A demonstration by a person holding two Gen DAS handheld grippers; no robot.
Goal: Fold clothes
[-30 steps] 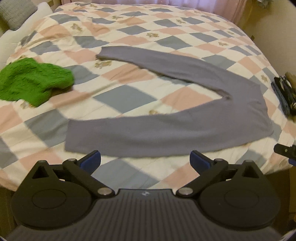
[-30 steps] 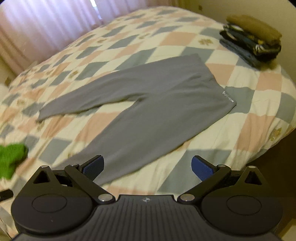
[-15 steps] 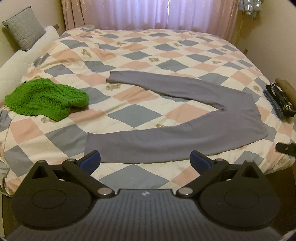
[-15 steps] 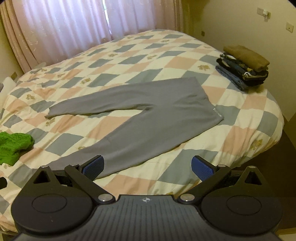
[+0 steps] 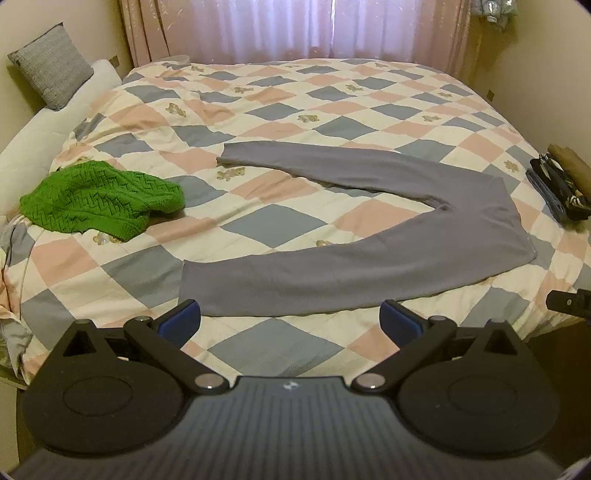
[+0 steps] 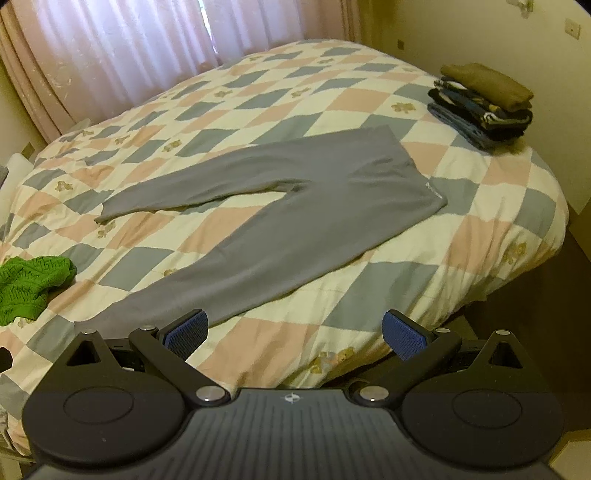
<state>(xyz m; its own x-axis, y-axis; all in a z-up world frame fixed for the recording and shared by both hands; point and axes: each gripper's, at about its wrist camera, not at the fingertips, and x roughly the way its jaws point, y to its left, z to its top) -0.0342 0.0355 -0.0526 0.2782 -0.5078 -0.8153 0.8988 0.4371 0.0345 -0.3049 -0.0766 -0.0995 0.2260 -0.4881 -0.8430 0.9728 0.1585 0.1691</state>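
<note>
Bed (image 5: 280, 225) before me, quilt checked pink, grey-blue and cream with small bears. Far side: sheer pink curtains (image 5: 295, 29), daylight through them. Cream walls (image 6: 480, 33). Far left, 1 grey cushion (image 5: 51, 66) on a white pillow (image 5: 44, 144).

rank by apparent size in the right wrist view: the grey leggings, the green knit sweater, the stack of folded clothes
1. grey leggings, by far the largest.
2 and 3. Stack of folded clothes and green knit sweater look similar; the sweater is cut off by the frame edge and nearer, so unranked.
</note>
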